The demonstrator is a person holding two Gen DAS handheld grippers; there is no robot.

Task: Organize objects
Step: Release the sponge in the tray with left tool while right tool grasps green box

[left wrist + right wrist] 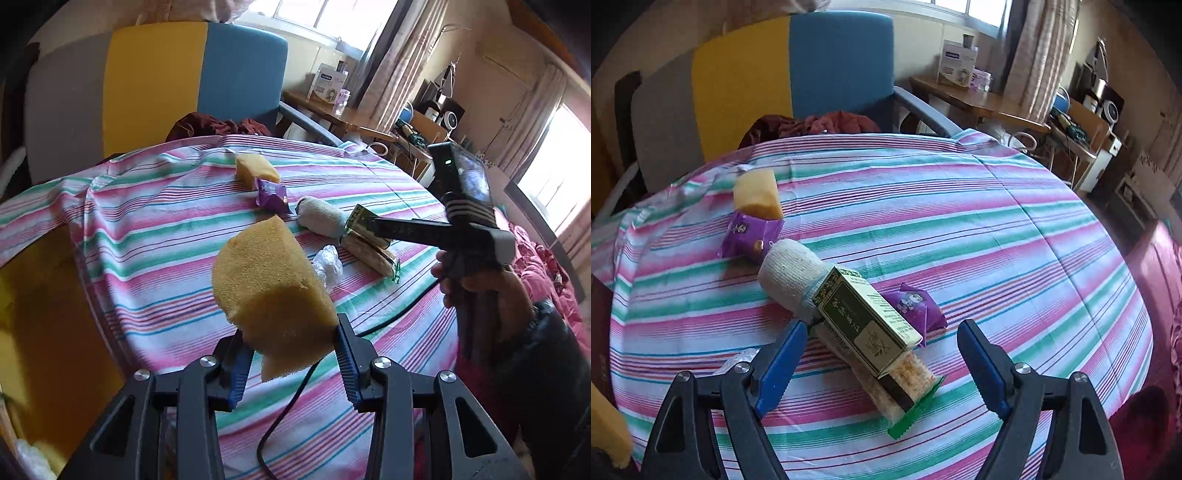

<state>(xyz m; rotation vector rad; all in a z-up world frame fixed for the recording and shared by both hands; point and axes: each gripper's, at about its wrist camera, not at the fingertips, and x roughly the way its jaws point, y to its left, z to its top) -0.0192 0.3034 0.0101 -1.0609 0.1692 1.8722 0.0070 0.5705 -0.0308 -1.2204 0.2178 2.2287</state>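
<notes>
Left wrist view shows the left gripper [291,354] clamped on a large yellow sponge [266,291], lifted clear of the striped cloth [177,206] that covers the table. The sponge is coarse and porous, a thick rounded wedge, and the blue ribbed pads pinch its lower end so that the foam dents inward there. At the right of this view a hand [491,291] holds the right gripper [882,354], whose jaws stand wide apart over a green box [868,317], touching nothing that I can make out.

As for progress, sorting looks barely under way: one sponge is in the air with no visible place to go, and everything else lies loose on the cloth. Left to handle are a second, smaller sponge [759,197] at the far left, a glossy purple packet [750,236] just in front of it, a rolled white cloth [788,271] with a knitted, nubbly weave, the rigid green box resting on a clear-wrapped cracker pack [905,384] with a green serrated end, another purple packet [916,304] beside the box, and a scrap of crinkled clear plastic [327,264]. No bin or tray shows on the table, so I cannot tell where things belong.

The cloth is thin cotton in pink, green and white stripes, creased along fold lines. A black cable [295,391] trails across it near the left gripper.
</notes>
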